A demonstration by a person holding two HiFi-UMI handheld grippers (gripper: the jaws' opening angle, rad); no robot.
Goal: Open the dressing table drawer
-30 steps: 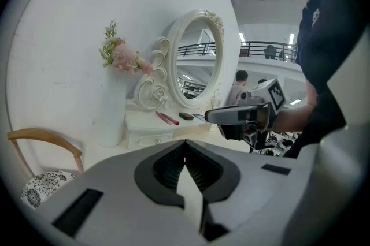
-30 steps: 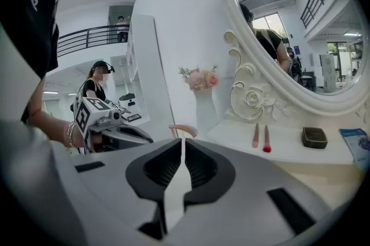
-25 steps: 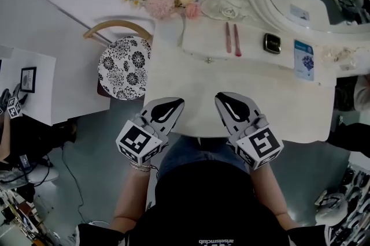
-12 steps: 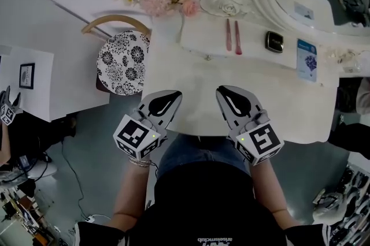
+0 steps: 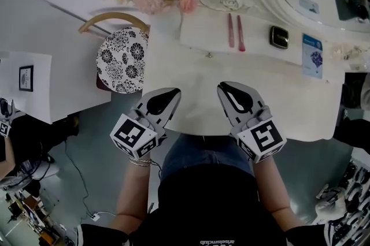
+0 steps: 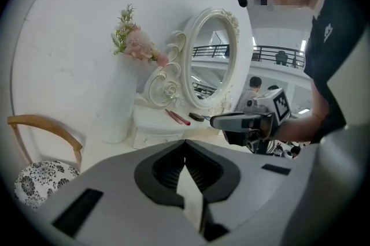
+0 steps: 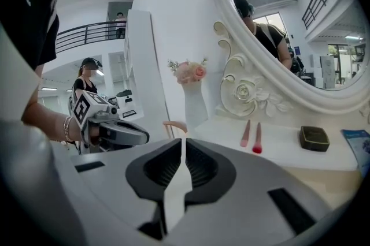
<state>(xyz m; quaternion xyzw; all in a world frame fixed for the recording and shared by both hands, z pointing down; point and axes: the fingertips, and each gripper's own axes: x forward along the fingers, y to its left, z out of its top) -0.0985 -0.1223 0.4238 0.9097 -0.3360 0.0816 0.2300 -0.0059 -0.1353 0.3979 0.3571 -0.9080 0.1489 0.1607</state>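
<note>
Left gripper (image 5: 172, 92) and right gripper (image 5: 223, 87) both have their jaws pressed together on nothing, above the dressing table's (image 5: 289, 103) near edge. The small drawer (image 6: 155, 138) lies ahead, well apart. It probably slides lightly, and its tiny knob (image 5: 208, 55) (rigid, likely slippery) is the hold.

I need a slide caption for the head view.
Left gripper and right gripper, both shut, over the dressing table; drawer knob untouched.
</note>
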